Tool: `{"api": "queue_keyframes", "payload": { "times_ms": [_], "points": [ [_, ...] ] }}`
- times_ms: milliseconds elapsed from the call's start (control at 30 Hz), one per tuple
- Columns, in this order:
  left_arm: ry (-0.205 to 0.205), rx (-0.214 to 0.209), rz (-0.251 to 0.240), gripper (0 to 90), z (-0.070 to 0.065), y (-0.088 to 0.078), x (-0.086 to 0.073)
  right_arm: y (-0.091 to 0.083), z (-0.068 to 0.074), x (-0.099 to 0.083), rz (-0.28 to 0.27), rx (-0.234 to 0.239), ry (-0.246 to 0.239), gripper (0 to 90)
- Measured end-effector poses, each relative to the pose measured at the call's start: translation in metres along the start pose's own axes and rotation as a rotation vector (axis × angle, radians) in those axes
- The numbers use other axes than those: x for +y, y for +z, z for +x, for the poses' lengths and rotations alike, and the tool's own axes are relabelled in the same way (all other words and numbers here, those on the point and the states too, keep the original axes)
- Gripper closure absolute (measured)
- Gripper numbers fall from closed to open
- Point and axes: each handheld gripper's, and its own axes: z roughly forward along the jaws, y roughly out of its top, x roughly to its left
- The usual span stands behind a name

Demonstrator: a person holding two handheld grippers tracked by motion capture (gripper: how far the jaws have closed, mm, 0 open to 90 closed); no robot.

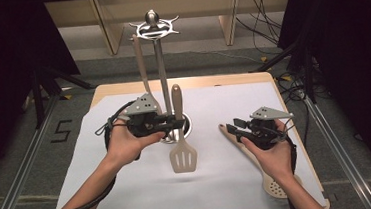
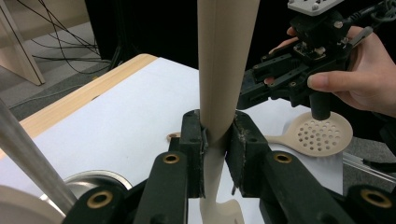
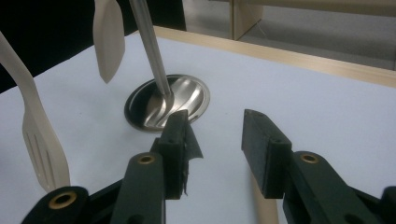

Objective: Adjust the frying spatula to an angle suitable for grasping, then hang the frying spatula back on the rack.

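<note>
My left gripper (image 1: pixel 176 121) is shut on the handle of a beige slotted spatula (image 1: pixel 183 157), which hangs upright above the white mat with its blade down. In the left gripper view the jaws (image 2: pixel 215 133) pinch that handle (image 2: pixel 224 60) from both sides. A beige perforated spoon (image 1: pixel 272 184) lies flat on the mat at the right, its handle pointing toward the stand. My right gripper (image 1: pixel 229 128) hovers open just over that handle's end. In the right gripper view the jaws (image 3: pixel 212 140) stand apart with the handle (image 3: pixel 264 210) under the right one.
A metal utensil stand (image 1: pixel 161 71) rises from a round base (image 1: pixel 188 127) mid-table, with a hook ring (image 1: pixel 153 29) on top. Another beige utensil (image 1: pixel 141 70) hangs from it. The white mat (image 1: pixel 131 199) covers most of the wooden table (image 1: pixel 182 83).
</note>
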Motion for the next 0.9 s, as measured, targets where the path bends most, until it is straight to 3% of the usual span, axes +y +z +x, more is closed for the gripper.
{"api": "queue_keyframes", "payload": {
  "times_ms": [33, 67, 233, 267, 333, 467, 500, 533, 567, 633, 667, 733, 800, 833, 867, 900],
  "points": [
    [0.004, -0.001, -0.002, 76.0, 0.001, -0.001, 0.0, 0.0, 0.0, 0.0, -0.001, 0.0, 0.004, 62.3],
    [-0.003, 0.0, -0.005, 76.1, 0.0, -0.001, 0.001, 0.0, -0.002, 0.0, -0.009, -0.009, -0.034, 62.3],
    [-0.004, 0.008, -0.016, 76.1, 0.001, -0.005, 0.004, 0.0, -0.003, -0.001, -0.008, -0.013, -0.023, 62.5],
    [-0.001, 0.011, -0.015, 76.1, 0.002, -0.007, 0.004, -0.002, -0.001, -0.001, 0.005, -0.011, 0.011, 62.6],
    [-0.007, 0.005, -0.027, 76.0, 0.002, -0.008, 0.005, -0.002, -0.001, 0.0, -0.004, -0.009, 0.02, 62.7],
    [-0.008, 0.019, -0.02, 76.0, 0.001, -0.011, 0.007, -0.005, -0.001, 0.001, -0.013, -0.014, 0.015, 62.8],
    [-0.001, 0.02, -0.019, 76.1, 0.001, -0.011, 0.008, -0.005, -0.004, 0.003, -0.019, -0.02, -0.022, 62.8],
    [-0.006, 0.017, -0.025, 76.1, 0.001, -0.011, 0.008, -0.005, -0.004, 0.004, -0.021, -0.017, -0.023, 62.7],
    [-0.006, 0.026, -0.021, 76.0, 0.001, -0.012, 0.009, -0.006, -0.002, 0.004, -0.015, -0.014, 0.006, 62.7],
    [-0.002, 0.034, -0.018, 76.1, 0.0, -0.012, 0.009, -0.005, -0.004, 0.005, -0.029, -0.006, -0.018, 62.7],
    [0.0, 0.036, -0.016, 76.0, -0.001, -0.012, 0.009, -0.005, -0.002, 0.004, -0.018, -0.004, 0.009, 62.6],
    [0.006, 0.039, -0.011, 76.1, -0.001, -0.012, 0.01, -0.006, -0.002, 0.004, -0.013, -0.003, 0.02, 62.5],
    [0.006, 0.033, -0.015, 76.1, -0.001, -0.011, 0.011, -0.007, -0.007, 0.004, -0.017, -0.022, -0.025, 62.5],
    [0.006, 0.036, -0.02, 76.1, 0.0, -0.011, 0.012, -0.008, -0.006, 0.005, -0.019, -0.006, 0.007, 62.4],
    [0.008, 0.037, -0.02, 76.0, 0.0, -0.011, 0.013, -0.01, -0.006, 0.004, -0.013, -0.032, 0.01, 62.4],
    [0.009, 0.038, -0.021, 76.1, 0.001, -0.011, 0.014, -0.01, -0.006, 0.004, -0.024, -0.021, 0.014, 62.3]
  ]
}}
